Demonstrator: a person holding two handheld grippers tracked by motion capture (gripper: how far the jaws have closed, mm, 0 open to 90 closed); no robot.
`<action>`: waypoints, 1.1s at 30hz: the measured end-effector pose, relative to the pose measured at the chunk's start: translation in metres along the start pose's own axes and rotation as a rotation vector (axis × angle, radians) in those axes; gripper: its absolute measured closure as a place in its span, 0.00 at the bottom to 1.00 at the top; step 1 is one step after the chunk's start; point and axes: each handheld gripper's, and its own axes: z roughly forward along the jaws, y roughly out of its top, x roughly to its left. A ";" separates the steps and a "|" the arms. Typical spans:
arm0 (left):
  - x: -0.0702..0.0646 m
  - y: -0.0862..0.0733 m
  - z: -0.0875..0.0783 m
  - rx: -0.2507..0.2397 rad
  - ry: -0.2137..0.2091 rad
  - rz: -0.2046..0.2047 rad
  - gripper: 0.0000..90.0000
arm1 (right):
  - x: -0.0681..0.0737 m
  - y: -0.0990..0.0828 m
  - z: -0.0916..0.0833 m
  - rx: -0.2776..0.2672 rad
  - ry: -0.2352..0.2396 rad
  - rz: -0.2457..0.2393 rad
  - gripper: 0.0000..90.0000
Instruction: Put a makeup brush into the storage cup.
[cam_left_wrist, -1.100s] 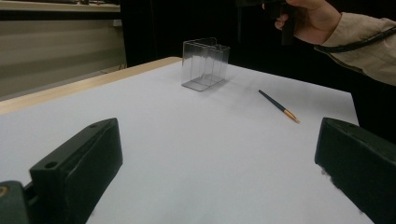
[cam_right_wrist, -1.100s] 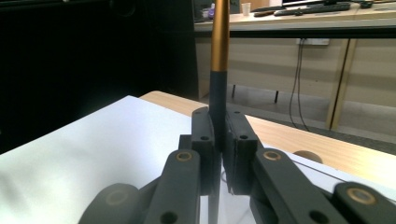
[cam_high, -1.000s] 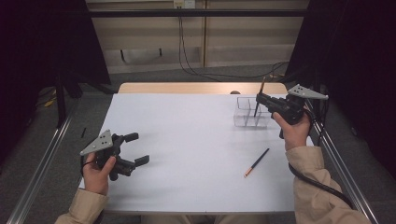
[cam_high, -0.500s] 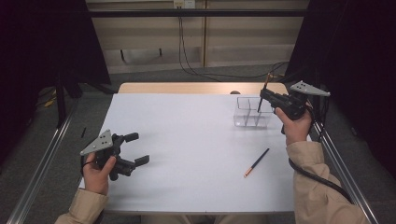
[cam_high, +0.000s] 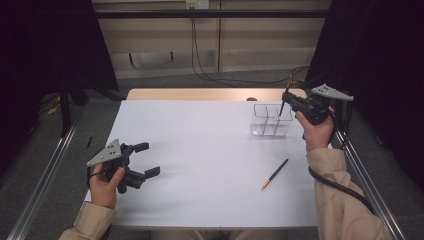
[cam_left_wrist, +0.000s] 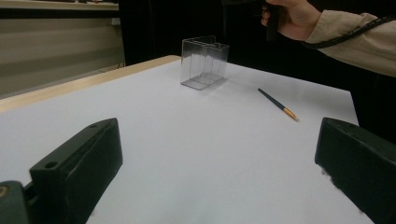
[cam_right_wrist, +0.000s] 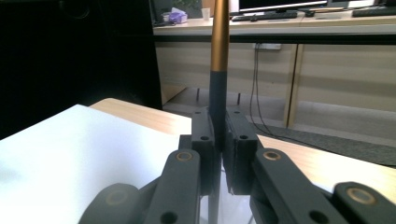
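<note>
R gripper (cam_high: 287, 104), clamped tight on a pencil (cam_high: 283, 103), has tipped it from slanted to near upright w/ tip just over the clear organizer (cam_high: 270, 120) at far right, so drop-in looks next; L gripper (cam_high: 148, 159) open & idle near left, 2nd pencil (cam_high: 274, 174) on table

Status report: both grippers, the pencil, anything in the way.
Right gripper shut on a pencil, upright above the clear organizer. Left gripper open, low over the table. Second pencil lying loose, clear of the organizer.
</note>
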 end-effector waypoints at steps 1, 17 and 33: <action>0.000 0.000 0.000 -0.001 0.000 -0.002 0.01 | -0.001 0.000 0.000 0.001 -0.003 0.002 0.93; 0.000 0.000 0.000 -0.002 -0.003 0.005 0.01 | -0.011 -0.004 0.004 -0.002 -0.056 -0.006 0.93; -0.001 0.001 0.000 0.000 -0.003 0.012 0.01 | -0.014 -0.012 0.005 0.015 -0.070 -0.023 0.93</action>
